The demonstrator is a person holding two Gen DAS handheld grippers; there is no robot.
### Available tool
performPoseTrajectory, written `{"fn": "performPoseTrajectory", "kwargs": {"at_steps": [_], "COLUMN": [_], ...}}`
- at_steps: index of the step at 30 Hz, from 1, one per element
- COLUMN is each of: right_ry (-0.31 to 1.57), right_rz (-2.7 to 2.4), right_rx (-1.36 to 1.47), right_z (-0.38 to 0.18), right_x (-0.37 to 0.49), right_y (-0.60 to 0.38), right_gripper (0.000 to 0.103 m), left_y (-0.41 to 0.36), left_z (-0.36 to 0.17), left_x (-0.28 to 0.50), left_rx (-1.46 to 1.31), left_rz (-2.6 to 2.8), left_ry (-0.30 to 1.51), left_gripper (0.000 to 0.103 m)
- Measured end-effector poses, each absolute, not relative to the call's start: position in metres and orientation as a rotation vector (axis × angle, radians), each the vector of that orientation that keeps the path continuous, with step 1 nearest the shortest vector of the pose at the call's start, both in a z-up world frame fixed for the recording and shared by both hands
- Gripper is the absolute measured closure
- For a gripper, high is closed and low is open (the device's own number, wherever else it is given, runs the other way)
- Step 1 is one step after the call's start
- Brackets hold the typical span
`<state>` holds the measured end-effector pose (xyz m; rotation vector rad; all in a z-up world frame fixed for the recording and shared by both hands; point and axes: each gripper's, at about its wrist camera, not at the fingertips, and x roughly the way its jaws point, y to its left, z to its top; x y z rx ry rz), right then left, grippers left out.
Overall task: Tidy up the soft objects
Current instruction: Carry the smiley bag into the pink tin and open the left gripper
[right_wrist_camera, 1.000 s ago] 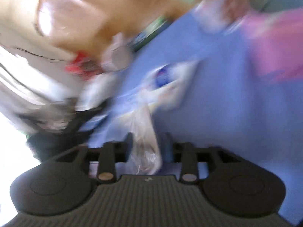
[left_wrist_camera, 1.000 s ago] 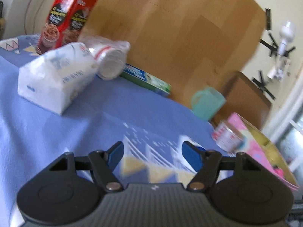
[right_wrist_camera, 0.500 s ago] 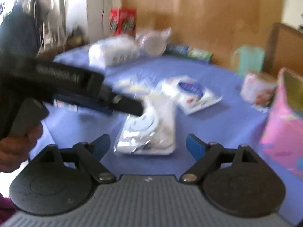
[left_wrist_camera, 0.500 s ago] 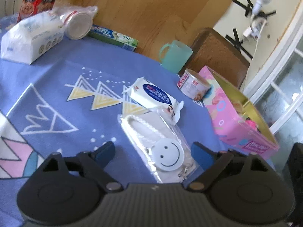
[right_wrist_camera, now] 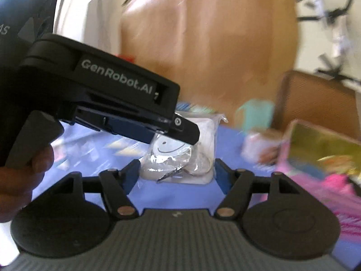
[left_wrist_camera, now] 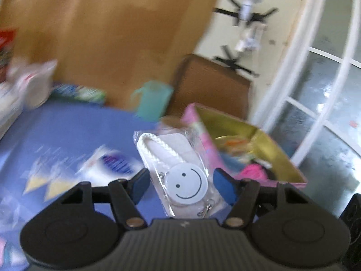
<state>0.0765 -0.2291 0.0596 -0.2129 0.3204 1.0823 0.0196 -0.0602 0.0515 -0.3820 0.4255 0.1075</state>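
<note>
Motion blur obscures the background items. The smiley-face pouch (left_wrist_camera: 183, 176) lies centre frame between the parted fingers of the left hand-held gripper (left_wrist_camera: 181, 186); contact indeterminate. The right hand-held gripper (right_wrist_camera: 176, 176) stands apart before the pouch on the blue worktop (right_wrist_camera: 94, 151).

Domestic room, likely dining area. Evidence: table under a blue patterned tablecloth (left_wrist_camera: 67, 131); teal plastic mug (left_wrist_camera: 153, 102); brown chair back (left_wrist_camera: 209, 85); glazed white-framed door (left_wrist_camera: 320, 103); pink gift box (left_wrist_camera: 246, 149) holding small items; wooden panel (left_wrist_camera: 117, 33) against a cream wall.
</note>
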Motion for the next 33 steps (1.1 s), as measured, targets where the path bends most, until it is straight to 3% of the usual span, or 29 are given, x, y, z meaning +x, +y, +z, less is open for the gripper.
{"fn": "performPoseTrajectory", "kwargs": {"at_steps": [10,15,33], "right_ry": [0.327,0.364,0.415], "right_rz": [0.772,0.53,0.578], "right_rx": [-0.109,-0.185,0.162], "right_z": [0.07,0.05,0.065], "right_x": [0.178,0.239,0.204], "right_y": [-0.29,-0.287,-0.34], "right_gripper": [0.031,0.025,0.026], "left_y": [-0.142,-0.156,-0.117], "left_z": [0.071,0.06,0.044], "left_x": [0.149,0.195,0.112], "left_rx": [-0.237,-0.144,-0.187], "left_rz": [-0.113,-0.004,0.088], "left_ry": [0.451,0.465,0.525], "left_gripper": [0.039,0.036,0.033]}}
